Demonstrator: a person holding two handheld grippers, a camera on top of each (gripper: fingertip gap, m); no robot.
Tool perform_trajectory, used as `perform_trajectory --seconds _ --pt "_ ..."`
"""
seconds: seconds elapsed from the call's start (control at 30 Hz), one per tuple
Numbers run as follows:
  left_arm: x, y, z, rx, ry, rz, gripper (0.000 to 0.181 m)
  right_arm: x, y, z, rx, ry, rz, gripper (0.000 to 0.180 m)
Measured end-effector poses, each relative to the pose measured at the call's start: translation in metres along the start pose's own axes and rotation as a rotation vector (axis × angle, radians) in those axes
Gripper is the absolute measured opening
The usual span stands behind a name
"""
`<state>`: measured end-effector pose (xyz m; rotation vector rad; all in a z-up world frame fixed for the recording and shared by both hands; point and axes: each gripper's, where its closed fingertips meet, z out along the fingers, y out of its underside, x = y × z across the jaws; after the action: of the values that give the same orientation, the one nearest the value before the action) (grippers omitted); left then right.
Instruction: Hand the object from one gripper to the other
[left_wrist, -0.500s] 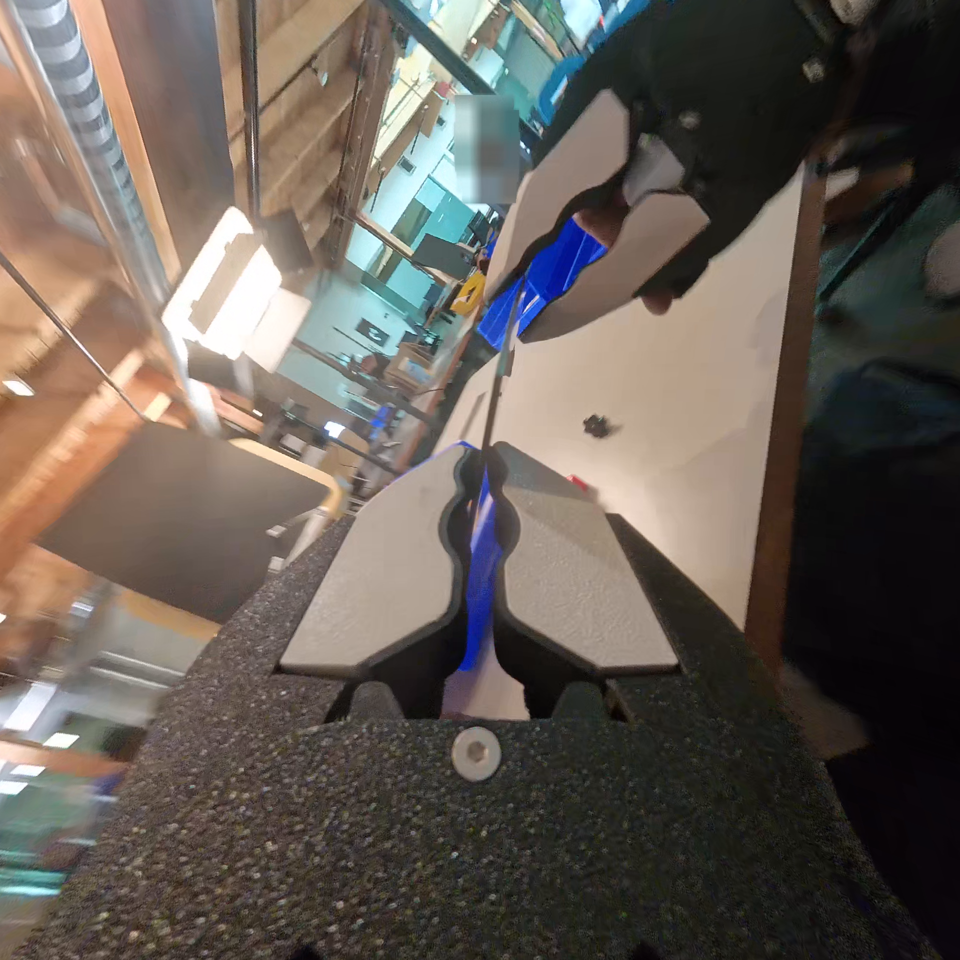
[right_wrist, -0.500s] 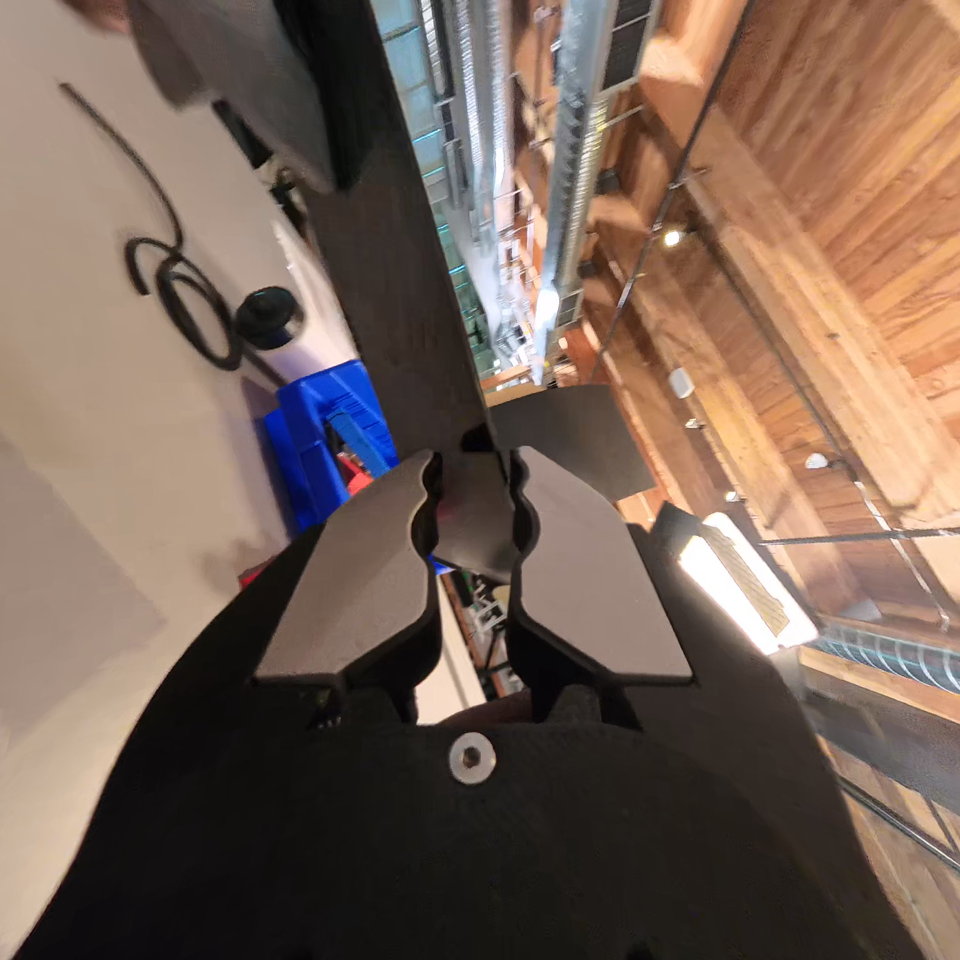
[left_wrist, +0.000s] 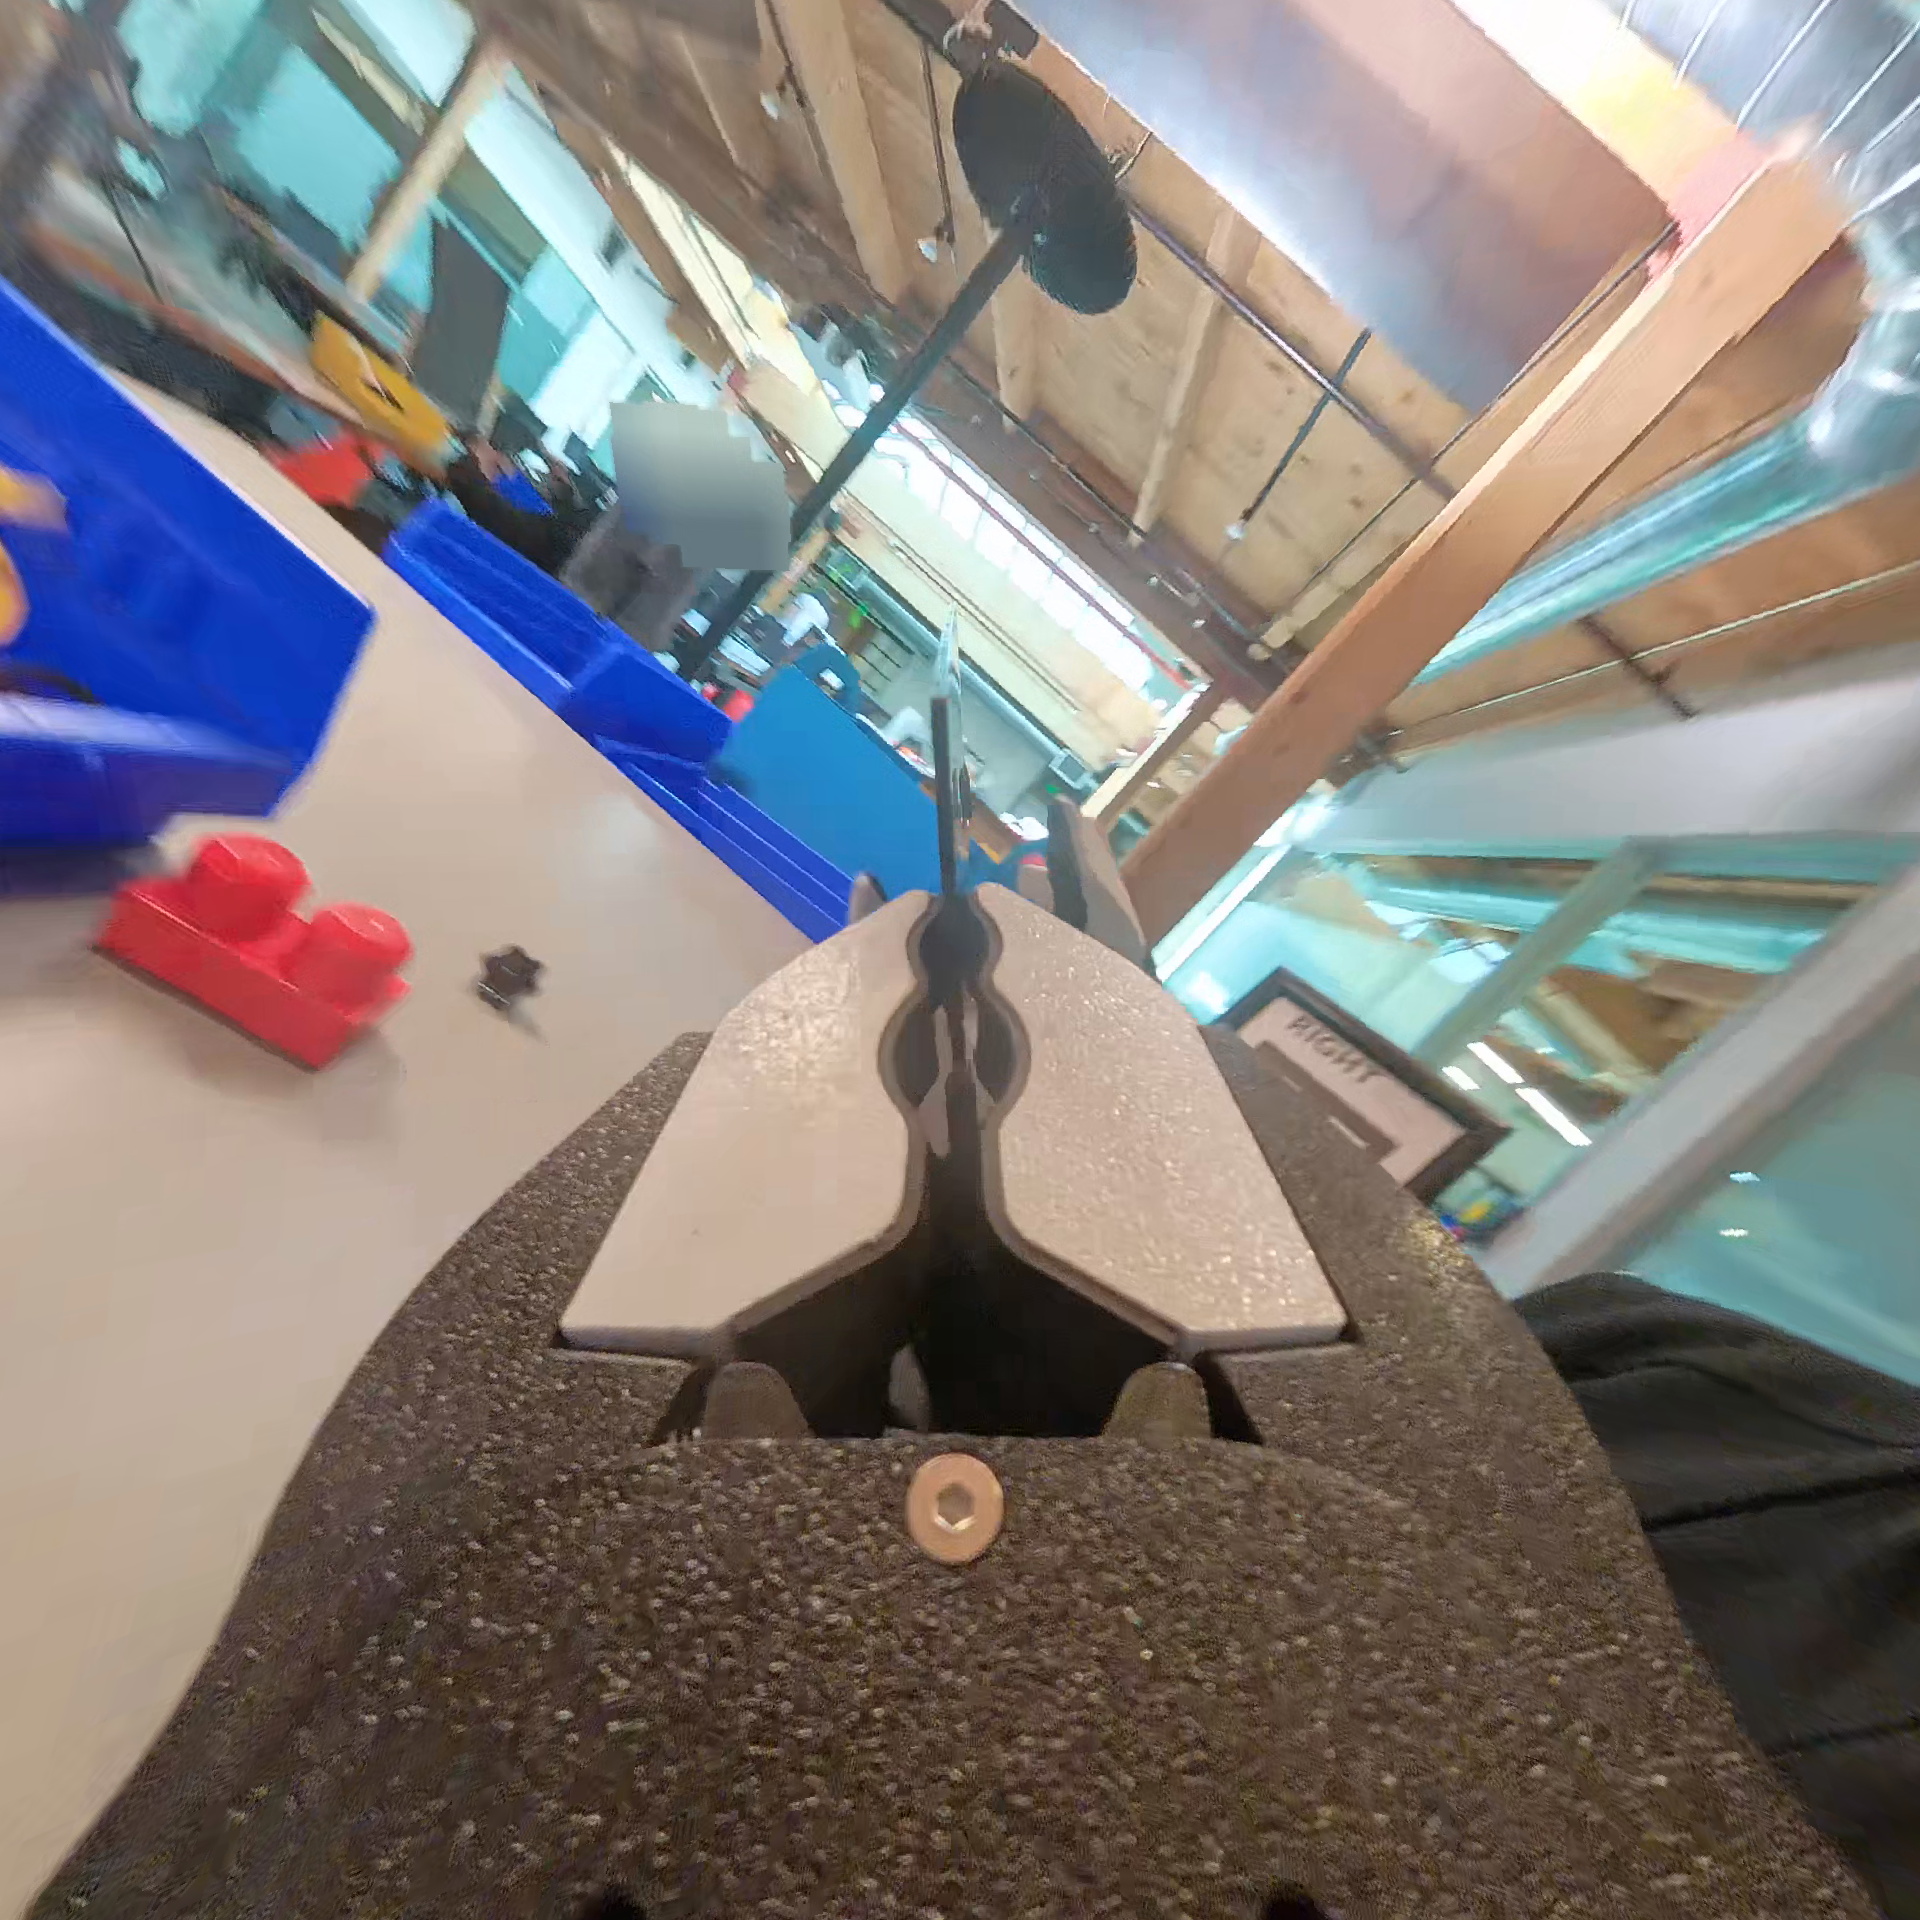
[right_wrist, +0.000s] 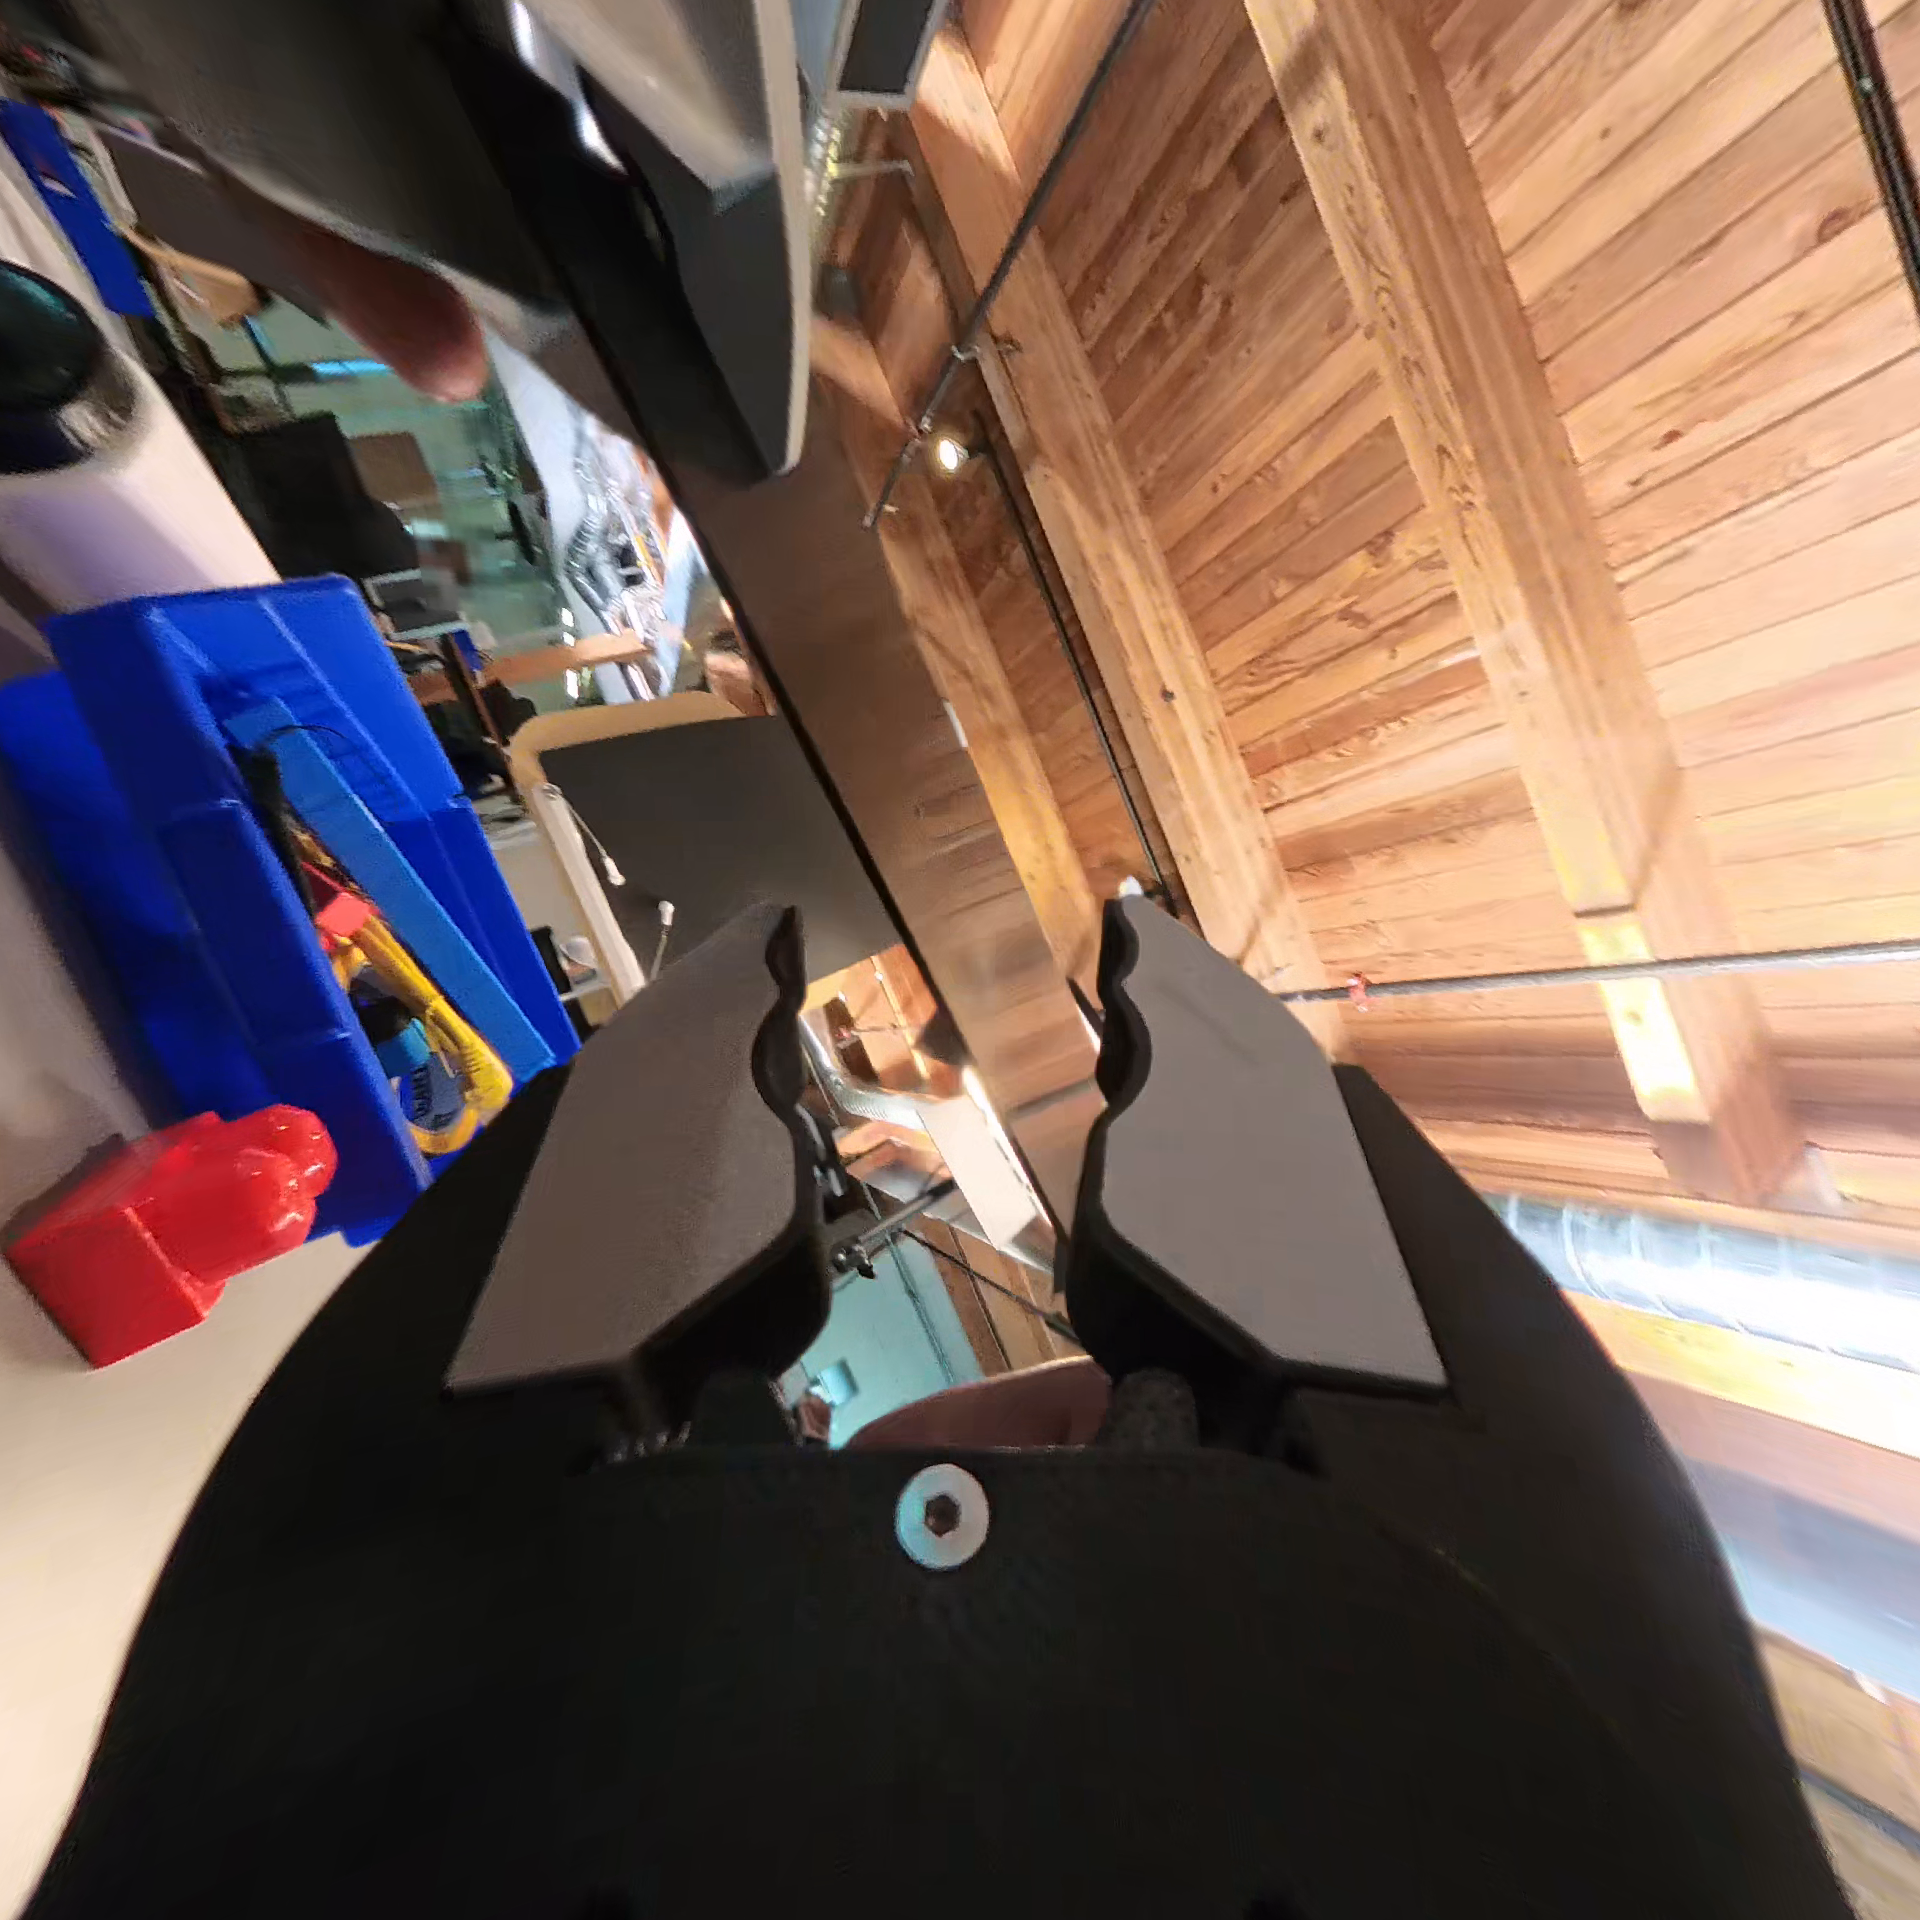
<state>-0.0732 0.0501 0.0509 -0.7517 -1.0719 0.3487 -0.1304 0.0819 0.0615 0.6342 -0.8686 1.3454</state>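
Gripping a thin dark panel edge-on, left gripper; right gripper spread, clear.

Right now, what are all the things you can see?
flat black strip: one, black, clamped in the left gripper, passing between the right gripper's fingers
building block: one, red, on the table
small knob: one, black, on the table near the block
bins: at least three, blue, on the table
table: one, pale
left gripper: one, grey fingers, shut
right gripper: one, dark fingers, open
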Motion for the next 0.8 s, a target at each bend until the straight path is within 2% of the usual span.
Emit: perform_trajectory --seconds 0.07,0.1,0.13,0.2,0.23,0.33,0.4,0.5,0.63,0.8 --pt "0.003 0.011 0.008 -0.027 0.038 -0.086 0.002 0.003 0.005 0.003 -0.052 0.049 -0.006 0.047" --pt "0.006 0.016 0.011 -0.038 0.06 -0.118 0.002 0.006 0.009 0.004 -0.081 0.076 -0.003 0.033" --pt "0.009 0.019 0.014 -0.046 0.073 -0.137 0.004 0.006 0.012 0.004 -0.102 0.081 0.013 0.011" --pt "0.016 0.019 0.017 -0.046 0.114 -0.114 0.011 0.001 0.019 0.005 -0.134 0.031 0.076 0.004" --pt "0.022 0.014 0.016 -0.032 0.143 -0.077 0.021 -0.001 0.023 0.006 -0.152 0.005 0.134 0.003" --pt "0.031 -0.002 0.008 0.008 0.127 0.142 0.064 -0.01 0.032 0.008 -0.188 -0.106 0.371 0.0" --pt "0.035 -0.015 -0.002 0.058 0.102 0.323 0.075 -0.019 0.03 0.009 -0.185 -0.232 0.579 0.001" --pt "0.036 -0.023 -0.015 0.079 0.079 0.5 0.074 -0.036 0.009 0.004 -0.114 -0.488 0.886 0.001" --pt "0.017 -0.007 -0.015 -0.031 0.006 0.668 0.072 -0.043 -0.031 -0.014 0.012 -0.838 1.231 0.001" --pt "0.019 0.027 -0.004 -0.172 0.051 0.776 0.06 -0.056 -0.066 -0.045 0.067 -1.225 1.451 0.0"
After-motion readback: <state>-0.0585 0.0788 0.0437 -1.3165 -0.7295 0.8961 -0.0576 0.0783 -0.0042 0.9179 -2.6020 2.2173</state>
